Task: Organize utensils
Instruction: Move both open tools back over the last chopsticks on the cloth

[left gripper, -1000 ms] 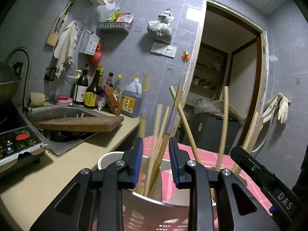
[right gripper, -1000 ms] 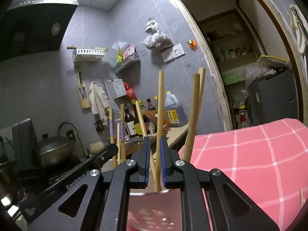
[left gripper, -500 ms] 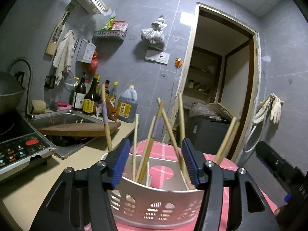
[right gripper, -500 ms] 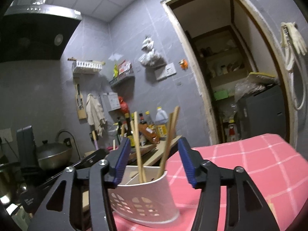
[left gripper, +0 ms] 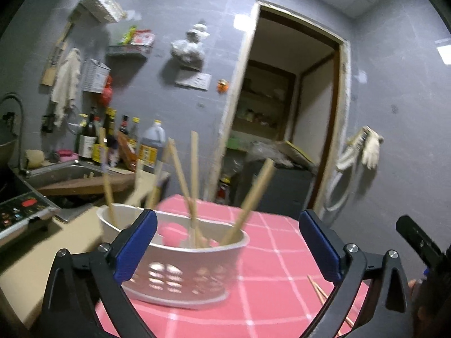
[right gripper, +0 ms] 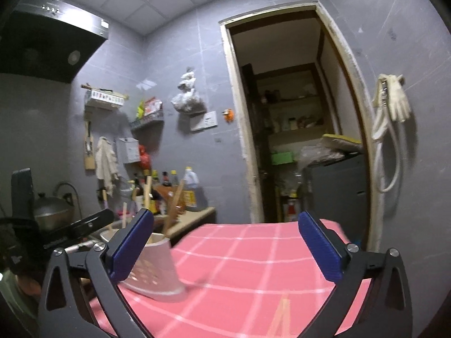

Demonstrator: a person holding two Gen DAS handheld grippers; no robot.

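A white perforated utensil basket stands on the pink checked tablecloth with several wooden chopsticks upright in it. My left gripper is wide open and empty, just in front of the basket. A loose pair of chopsticks lies on the cloth by its right finger. In the right wrist view the basket sits at the left by the left finger. My right gripper is wide open and empty, with blurred chopsticks on the cloth below it.
A counter with a sink, wooden board, induction cooker and bottles lies left of the table. A doorway opens behind. The other gripper's body is at right.
Both grippers opened from nearly shut around chopsticks to wide open and drew back from the basket. The chopsticks stay in the basket.
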